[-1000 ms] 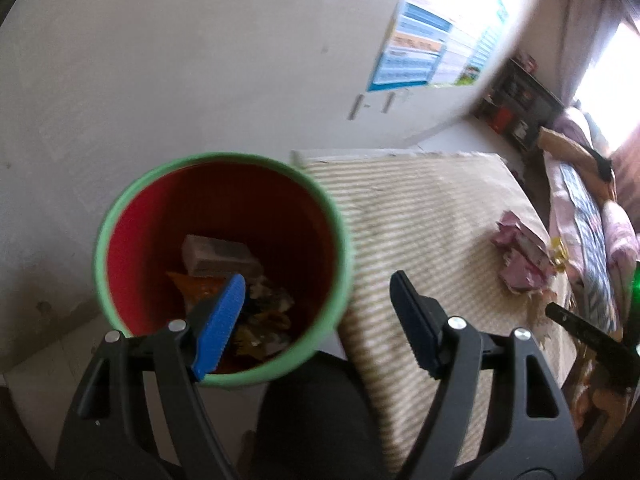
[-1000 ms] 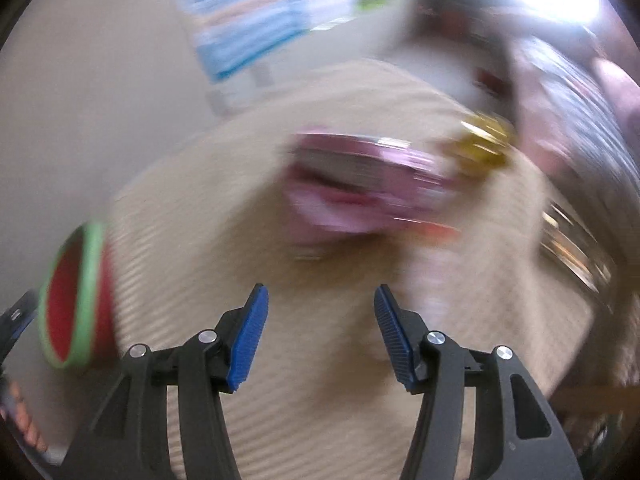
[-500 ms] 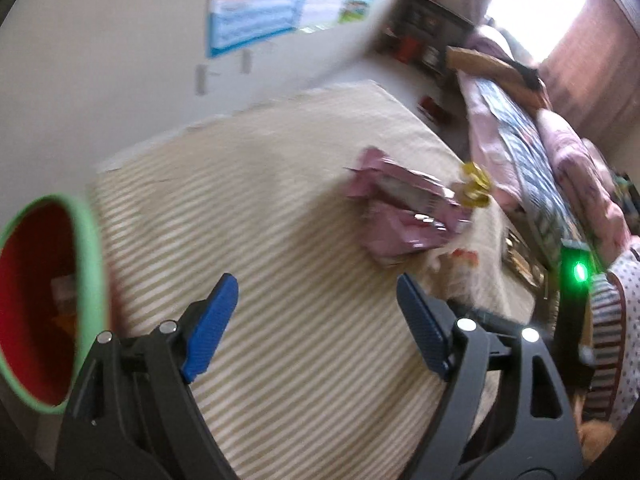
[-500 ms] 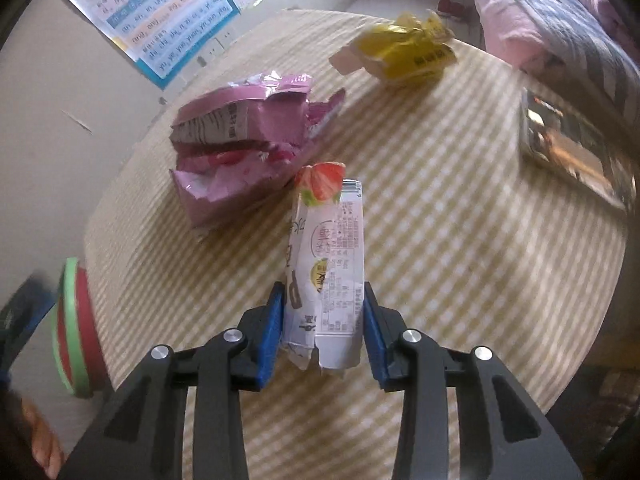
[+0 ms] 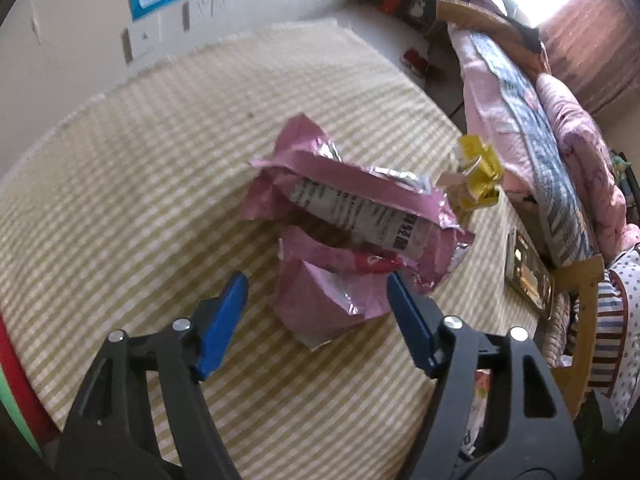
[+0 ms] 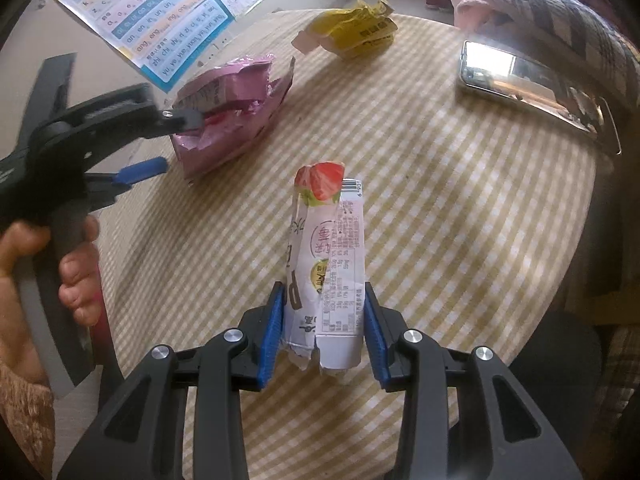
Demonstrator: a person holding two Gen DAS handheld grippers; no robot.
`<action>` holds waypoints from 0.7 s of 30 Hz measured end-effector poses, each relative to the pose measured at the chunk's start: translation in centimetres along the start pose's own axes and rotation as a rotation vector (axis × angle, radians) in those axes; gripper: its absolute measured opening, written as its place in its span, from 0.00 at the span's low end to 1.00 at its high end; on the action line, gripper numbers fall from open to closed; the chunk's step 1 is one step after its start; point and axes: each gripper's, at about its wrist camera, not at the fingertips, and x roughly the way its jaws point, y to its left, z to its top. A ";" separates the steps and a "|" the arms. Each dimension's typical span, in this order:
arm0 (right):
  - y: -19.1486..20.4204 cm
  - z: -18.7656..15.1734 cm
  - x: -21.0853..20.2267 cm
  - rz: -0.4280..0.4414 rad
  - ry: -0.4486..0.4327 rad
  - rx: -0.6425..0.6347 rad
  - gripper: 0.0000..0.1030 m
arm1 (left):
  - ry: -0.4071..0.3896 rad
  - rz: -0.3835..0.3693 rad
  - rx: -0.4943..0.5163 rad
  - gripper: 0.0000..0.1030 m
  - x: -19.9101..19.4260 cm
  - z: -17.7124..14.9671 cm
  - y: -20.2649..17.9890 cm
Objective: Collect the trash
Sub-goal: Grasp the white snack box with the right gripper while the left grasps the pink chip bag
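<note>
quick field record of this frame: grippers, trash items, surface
left gripper: open, jaws have just been closing, straddling the pink wrapper, pads not pressing yet
right gripper: shut on strawberry carton, flattened
yellow wrapper: loose at the far edge
phone: lying flat, right side in the right wrist view
bin: red with green rim, only an edge visible
surface: checked tablecloth
</note>
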 end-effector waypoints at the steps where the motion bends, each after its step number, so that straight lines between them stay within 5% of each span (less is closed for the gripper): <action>1: 0.0 0.0 -0.1 0.000 0.000 -0.003 0.36 | 0.021 -0.006 -0.003 0.54 0.5 0.1 0.1; 3: 0.0 -0.1 -0.1 -0.003 -0.002 -0.009 0.37 | 0.039 -0.039 -0.040 0.35 0.8 0.2 0.8; 6: -0.1 -0.2 -0.1 -0.001 0.000 -0.004 0.37 | 0.052 -0.093 -0.122 0.19 0.5 -0.1 2.2; 11: 0.6 0.3 0.2 -0.006 0.000 -0.007 0.37 | 0.015 -0.066 -0.142 0.17 -2.0 -2.3 3.9; 21: 2.1 0.3 0.7 -0.027 0.004 -0.034 0.37 | -0.127 0.155 0.023 0.17 -9.0 -9.6 5.9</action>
